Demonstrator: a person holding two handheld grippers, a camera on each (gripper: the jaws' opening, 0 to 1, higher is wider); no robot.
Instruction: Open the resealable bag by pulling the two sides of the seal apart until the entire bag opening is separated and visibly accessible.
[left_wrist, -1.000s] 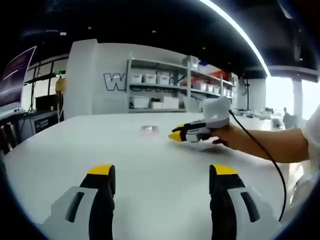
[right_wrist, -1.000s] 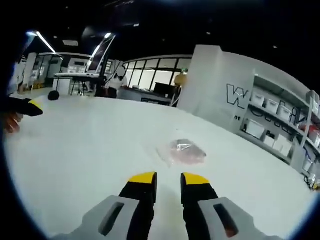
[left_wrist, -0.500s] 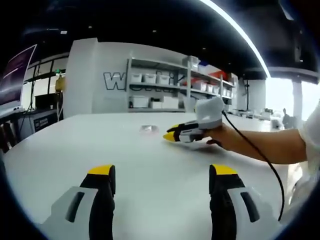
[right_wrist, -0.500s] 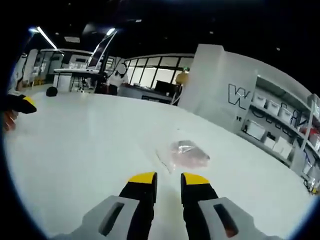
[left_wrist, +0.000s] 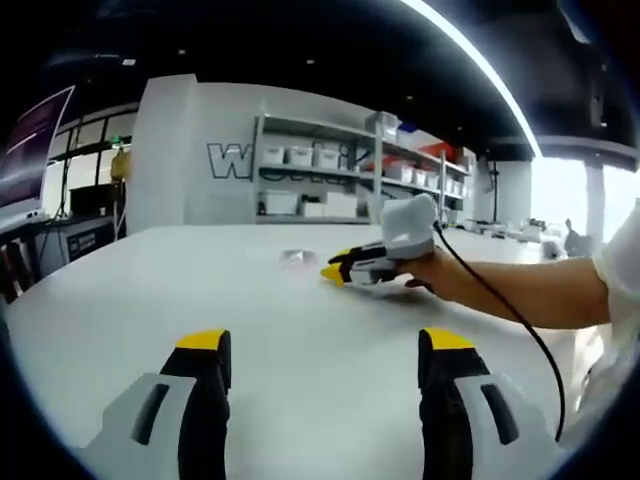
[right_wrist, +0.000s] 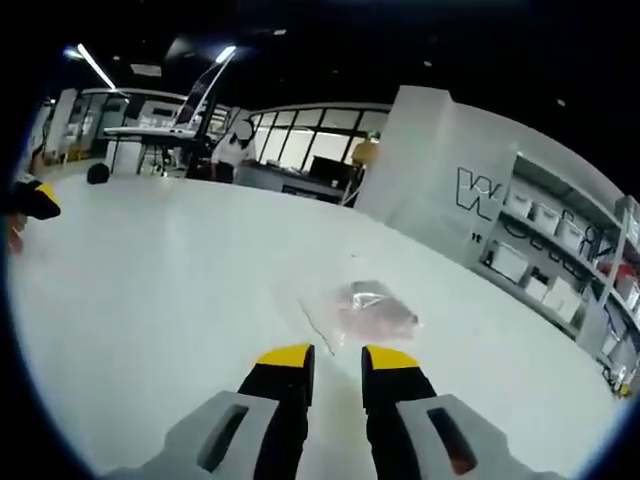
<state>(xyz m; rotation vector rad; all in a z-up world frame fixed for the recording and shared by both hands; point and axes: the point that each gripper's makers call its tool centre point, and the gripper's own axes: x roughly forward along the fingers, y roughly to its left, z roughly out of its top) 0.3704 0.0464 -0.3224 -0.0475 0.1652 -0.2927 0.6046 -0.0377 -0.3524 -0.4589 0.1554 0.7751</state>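
Lying flat on the white table (right_wrist: 150, 290), the clear bag (right_wrist: 365, 310) sits just ahead of the right gripper (right_wrist: 338, 357), whose jaws are nearly closed on nothing. Well back, the left gripper (left_wrist: 325, 345) holds its jaws wide apart over bare tabletop.

In the left gripper view the bag (left_wrist: 297, 257) is too small and far to read its seal. In the right gripper view the bag (right_wrist: 372, 309) shows pinkish contents, blurred; its seal cannot be made out. The left gripper (right_wrist: 30, 200) is cut off at the edge.
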